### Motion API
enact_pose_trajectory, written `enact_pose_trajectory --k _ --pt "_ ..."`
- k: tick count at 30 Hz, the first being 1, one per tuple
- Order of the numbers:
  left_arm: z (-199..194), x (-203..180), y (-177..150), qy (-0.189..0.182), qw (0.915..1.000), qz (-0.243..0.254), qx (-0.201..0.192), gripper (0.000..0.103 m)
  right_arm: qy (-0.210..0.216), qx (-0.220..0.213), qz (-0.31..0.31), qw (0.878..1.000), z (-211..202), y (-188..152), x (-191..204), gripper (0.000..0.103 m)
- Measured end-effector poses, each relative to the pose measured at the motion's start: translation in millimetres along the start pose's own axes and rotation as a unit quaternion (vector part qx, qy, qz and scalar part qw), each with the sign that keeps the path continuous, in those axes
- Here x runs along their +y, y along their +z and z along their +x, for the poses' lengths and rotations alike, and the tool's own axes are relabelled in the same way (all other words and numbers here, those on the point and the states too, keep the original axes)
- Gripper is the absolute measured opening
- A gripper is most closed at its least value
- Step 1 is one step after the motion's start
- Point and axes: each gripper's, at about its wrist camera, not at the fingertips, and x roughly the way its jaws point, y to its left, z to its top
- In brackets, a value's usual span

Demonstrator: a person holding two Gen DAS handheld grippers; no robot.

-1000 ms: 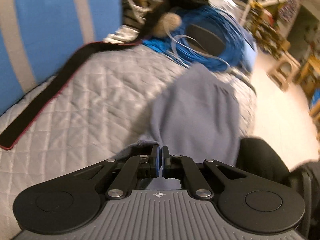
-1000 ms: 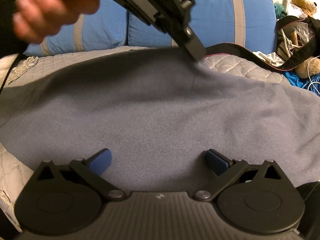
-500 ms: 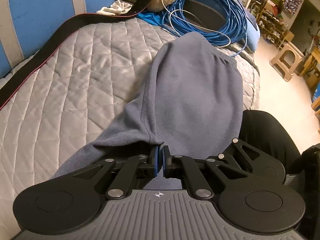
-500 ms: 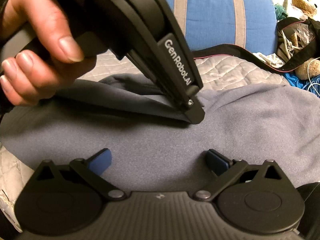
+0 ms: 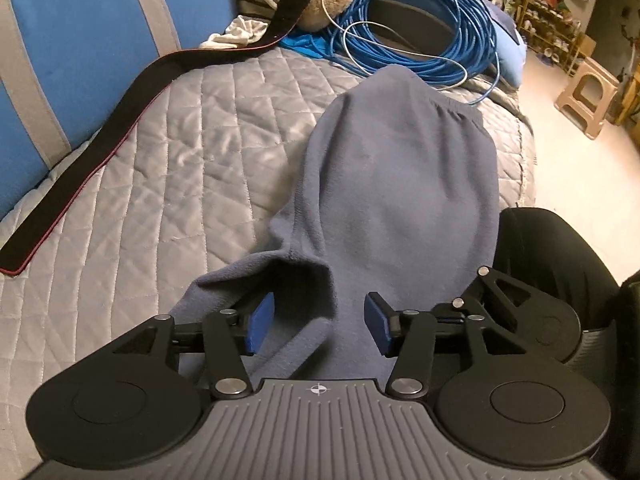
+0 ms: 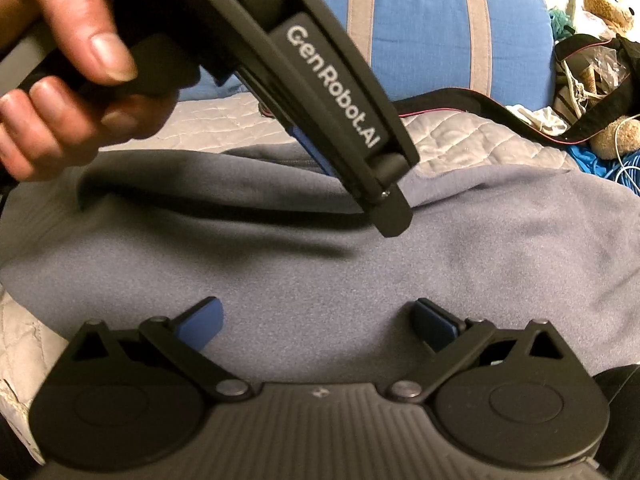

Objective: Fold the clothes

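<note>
A: Where is the grey-blue garment (image 5: 400,184)?

B: It lies spread on the quilted bed cover (image 5: 168,176); one folded edge humps up near the left gripper (image 5: 318,322).

A: Is that gripper pinching it?

B: No; its blue pads (image 5: 260,322) stand apart, and the cloth fold sits between them, loose.

A: And the right gripper (image 6: 318,322)?

B: Its fingers are spread wide over the cloth, holding nothing; a hand (image 6: 68,80) holds the left tool just above the garment.

A: What is far off?

B: A blue cable coil (image 5: 420,36), a black strap (image 5: 120,132), and a blue cushion (image 6: 440,28) at the back.
</note>
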Motion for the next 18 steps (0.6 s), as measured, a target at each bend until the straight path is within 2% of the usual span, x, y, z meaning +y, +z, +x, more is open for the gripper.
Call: enact_pose_trajectory --k 18 --pt "5.1 0.9 3.7 0.007 1.0000 -0.001 0.004 0.048 0.000 0.000 0.001 1.000 0.2 1.1 0.5 0.103"
